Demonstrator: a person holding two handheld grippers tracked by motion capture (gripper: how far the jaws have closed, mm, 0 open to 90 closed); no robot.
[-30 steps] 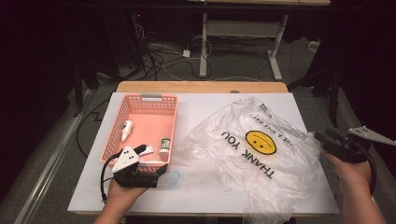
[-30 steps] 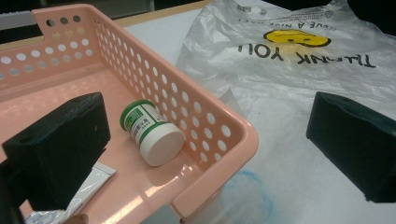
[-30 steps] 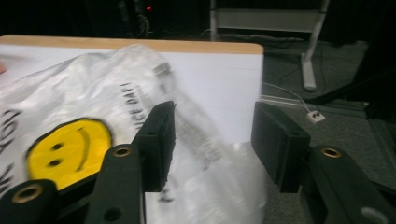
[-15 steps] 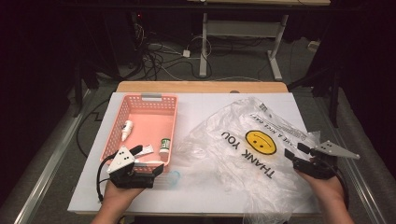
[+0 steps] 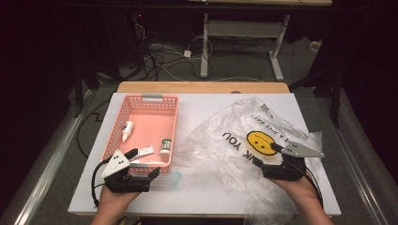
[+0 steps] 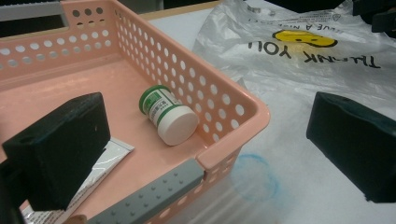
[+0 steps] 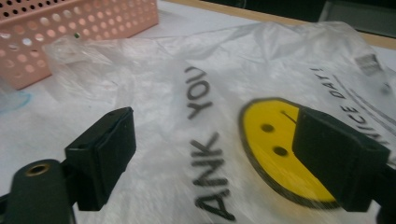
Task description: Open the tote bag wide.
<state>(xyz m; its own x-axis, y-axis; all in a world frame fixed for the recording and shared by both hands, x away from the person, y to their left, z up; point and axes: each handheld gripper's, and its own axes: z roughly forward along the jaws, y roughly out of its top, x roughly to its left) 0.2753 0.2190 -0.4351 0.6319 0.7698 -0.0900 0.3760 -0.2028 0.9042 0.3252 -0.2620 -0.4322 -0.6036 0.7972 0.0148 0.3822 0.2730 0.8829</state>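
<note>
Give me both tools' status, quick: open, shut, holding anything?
Left tool: open, holding nothing, astride the pink basket's near corner.
Right tool: jaws just opening, now open, empty, over the plastic bag.

Right claw [image 7: 210, 158] agape, opening over plastic bag [image 7: 224, 93]

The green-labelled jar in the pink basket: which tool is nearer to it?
Left. The left tool is at the basket's near corner beside the jar; the right tool is over the plastic bag.

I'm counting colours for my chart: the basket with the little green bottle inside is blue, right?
Not quite: the basket is pink, not blue. The little green bottle does lie inside it, on its side, as the left gripper view shows.
</note>
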